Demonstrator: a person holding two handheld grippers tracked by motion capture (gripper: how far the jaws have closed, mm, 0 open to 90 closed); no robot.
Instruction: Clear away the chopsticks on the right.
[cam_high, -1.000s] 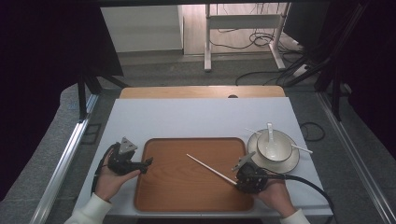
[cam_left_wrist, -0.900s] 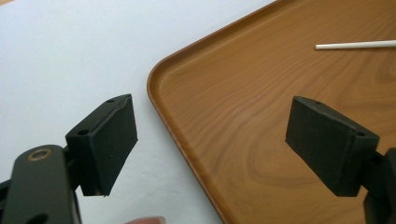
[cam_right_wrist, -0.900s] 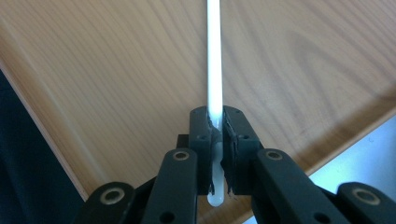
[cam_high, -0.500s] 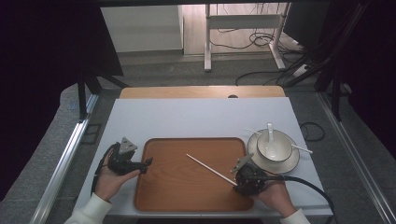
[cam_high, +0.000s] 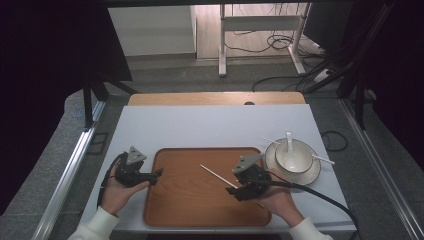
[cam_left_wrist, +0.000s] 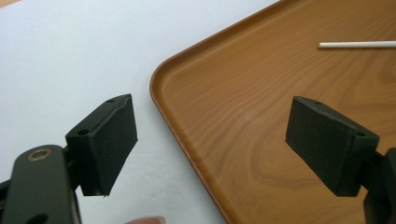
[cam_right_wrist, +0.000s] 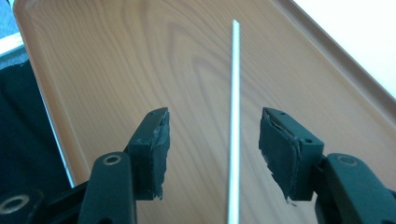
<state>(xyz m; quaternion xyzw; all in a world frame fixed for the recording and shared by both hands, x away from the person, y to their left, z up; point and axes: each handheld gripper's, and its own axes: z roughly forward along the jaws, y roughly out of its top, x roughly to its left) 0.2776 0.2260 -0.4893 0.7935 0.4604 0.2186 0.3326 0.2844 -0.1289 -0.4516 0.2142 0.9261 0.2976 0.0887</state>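
From the high view, a wooden tray (cam_high: 200, 200) lies on the white worktop (cam_high: 210, 125) near the person's edge. A white chopstick (cam_high: 218, 176) rests on the tray, slanting from its middle toward the right gripper (cam_high: 235, 194), which sits over the tray's right part in the person's right hand (cam_high: 280, 200). Its near end is hidden under that gripper. The left gripper (cam_high: 157, 173) is held in the left hand (cam_high: 116, 192) at the tray's left edge, its tips reaching just over the rim. To the right of the tray, a white bowl (cam_high: 293, 157) with a spoon (cam_high: 289, 141) in it stands on a plate (cam_high: 310, 175), and a second chopstick (cam_high: 322, 159) lies across that plate.

In the left gripper view, the two fingers (cam_left_wrist: 109, 140) stand wide apart with nothing between them. One hangs over the worktop, the other over the tray, whose rounded corner (cam_left_wrist: 161, 77) lies between them. The tip of the chopstick (cam_left_wrist: 357, 44) shows at the far right.

In the right gripper view, the fingers (cam_right_wrist: 154, 149) are parted and have just been opening. The chopstick (cam_right_wrist: 234, 116) runs straight up between them, lying flat on the tray (cam_right_wrist: 140, 56), clear of both pads and a little closer to the right one.
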